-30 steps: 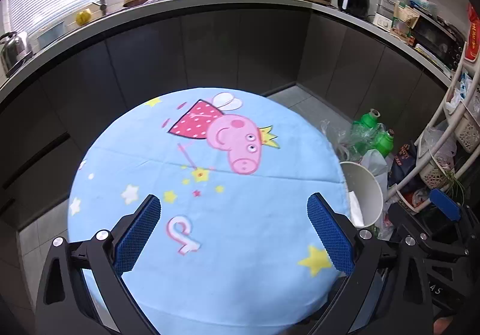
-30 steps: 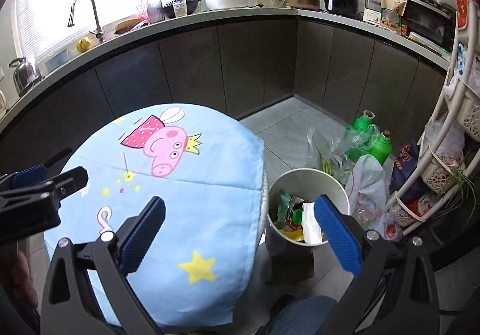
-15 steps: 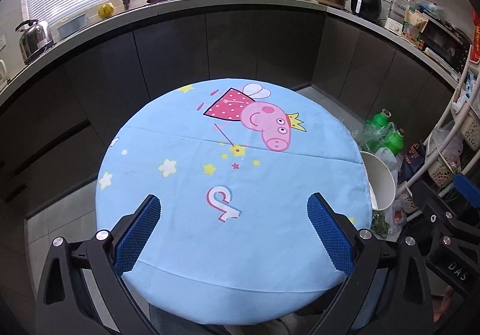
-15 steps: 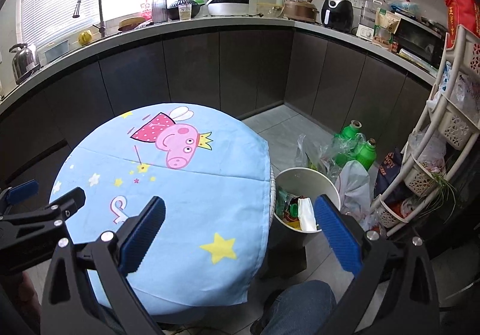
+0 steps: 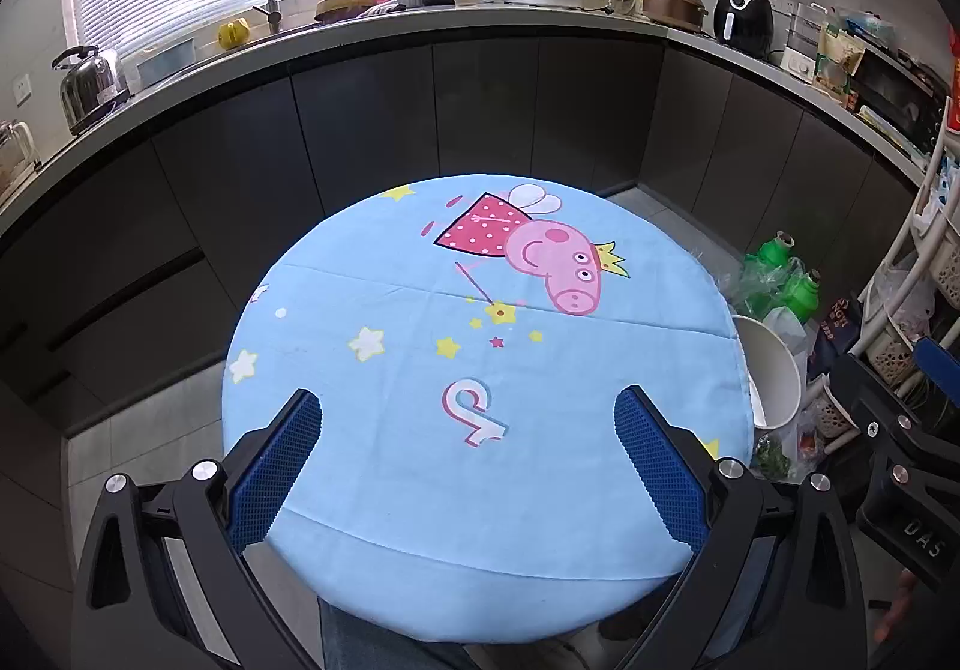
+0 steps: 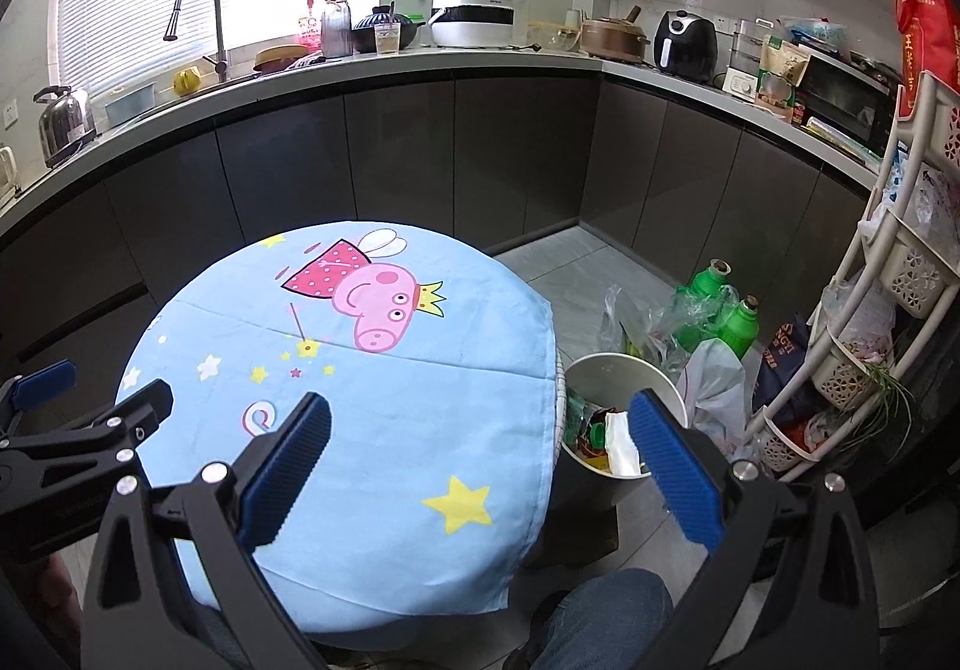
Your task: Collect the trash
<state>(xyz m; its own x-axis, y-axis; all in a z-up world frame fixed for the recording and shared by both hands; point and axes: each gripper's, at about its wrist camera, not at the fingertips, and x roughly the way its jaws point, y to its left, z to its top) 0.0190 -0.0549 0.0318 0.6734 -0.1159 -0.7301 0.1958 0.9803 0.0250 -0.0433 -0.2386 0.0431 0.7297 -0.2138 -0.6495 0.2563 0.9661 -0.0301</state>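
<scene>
Two wide, empty claws over a round blue bench, with the trash bin beside it.

The left claw [image 5: 468, 454] is spread wide and holds nothing; it hangs above the blue cloth [image 5: 420, 478] with a pink pig [image 5: 552, 265] printed at 12 o'clock. In this view only the white rim of the trash bin [image 5: 777, 376] peeks out at 3 o'clock, so you cannot see inside. The right claw [image 6: 480, 460] is wide and empty too. Its view shows the whole trash bin [image 6: 624, 370] on the floor, just beside the bench, with white paper [image 6: 621, 442] and colourful wrappers [image 6: 591, 424] in it. Green bottles [image 6: 714, 304] stand behind it at 1 o'clock.
</scene>
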